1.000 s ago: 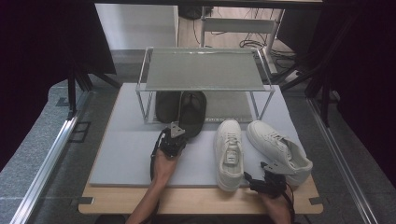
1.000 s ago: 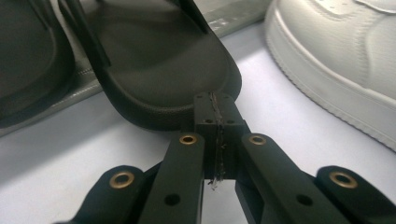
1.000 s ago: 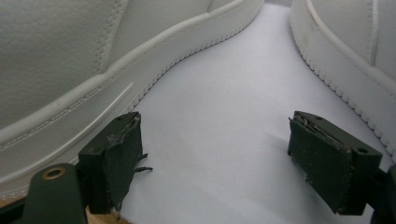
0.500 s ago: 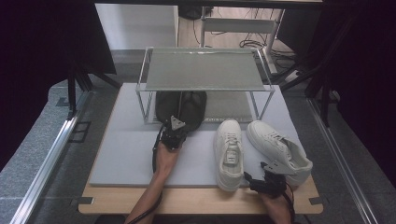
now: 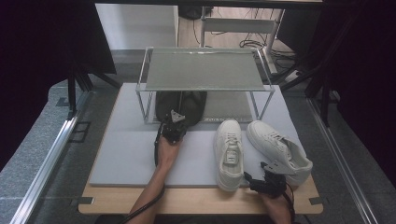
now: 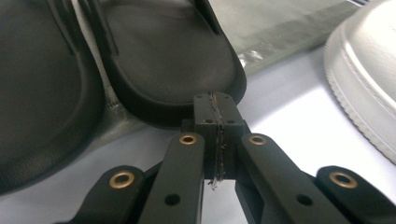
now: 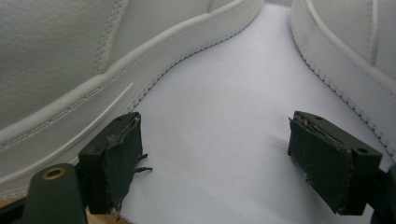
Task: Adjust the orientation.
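Observation:
A pair of black sandals (image 5: 182, 103) lies side by side under the front of a metal rack (image 5: 205, 70). My left gripper (image 5: 174, 119) is shut with nothing between its jaws. In the left gripper view its closed tips (image 6: 216, 105) sit right at the heel rim of the right-hand sandal (image 6: 168, 51), with the other sandal (image 6: 42, 93) beside it. Two white sneakers (image 5: 229, 151) (image 5: 280, 149) stand on the grey mat (image 5: 126, 154). My right gripper (image 5: 261, 173) rests open near their heels. Its jaws (image 7: 215, 126) frame bare mat between one sneaker (image 7: 93, 56) and the other (image 7: 355, 46).
The rack has a mesh top and thin legs on the mat's far half. The mat lies on a wooden table (image 5: 187, 201) with its front edge near my hands. A white sneaker's sole (image 6: 369, 70) is to the right of the left gripper. Dark floor surrounds the table.
My left hand has moved forward across the mat, up to the heels of the black sandals. The right gripper and both sneakers have stayed where they were.

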### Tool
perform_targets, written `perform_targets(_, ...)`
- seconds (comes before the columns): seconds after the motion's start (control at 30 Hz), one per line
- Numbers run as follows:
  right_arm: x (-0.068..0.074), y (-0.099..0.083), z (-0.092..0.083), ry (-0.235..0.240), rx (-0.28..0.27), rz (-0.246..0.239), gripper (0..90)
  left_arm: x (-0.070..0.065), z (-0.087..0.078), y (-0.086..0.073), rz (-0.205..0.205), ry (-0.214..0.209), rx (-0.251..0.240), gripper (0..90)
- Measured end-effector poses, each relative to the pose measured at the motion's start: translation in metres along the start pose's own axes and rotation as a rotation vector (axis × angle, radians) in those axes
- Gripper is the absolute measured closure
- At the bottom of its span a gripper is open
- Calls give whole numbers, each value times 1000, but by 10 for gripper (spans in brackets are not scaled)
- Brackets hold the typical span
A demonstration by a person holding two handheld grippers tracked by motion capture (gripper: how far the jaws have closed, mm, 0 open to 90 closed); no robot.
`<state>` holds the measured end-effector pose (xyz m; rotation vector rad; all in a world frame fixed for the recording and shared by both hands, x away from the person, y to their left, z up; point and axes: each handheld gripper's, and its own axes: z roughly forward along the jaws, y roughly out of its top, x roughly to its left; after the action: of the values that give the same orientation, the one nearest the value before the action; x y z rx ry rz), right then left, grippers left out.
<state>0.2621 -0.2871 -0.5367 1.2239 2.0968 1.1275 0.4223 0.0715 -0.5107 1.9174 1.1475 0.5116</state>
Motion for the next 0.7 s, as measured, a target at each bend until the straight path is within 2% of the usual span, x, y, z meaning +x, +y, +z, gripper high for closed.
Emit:
perform_targets(0.4,0,0,0,2,0,-1,175,6,9,6,-18,16,6,897)
perform_targets(0.7,0,0,0,6,0,-1,174,6,1,4,-28,-2,5,874)
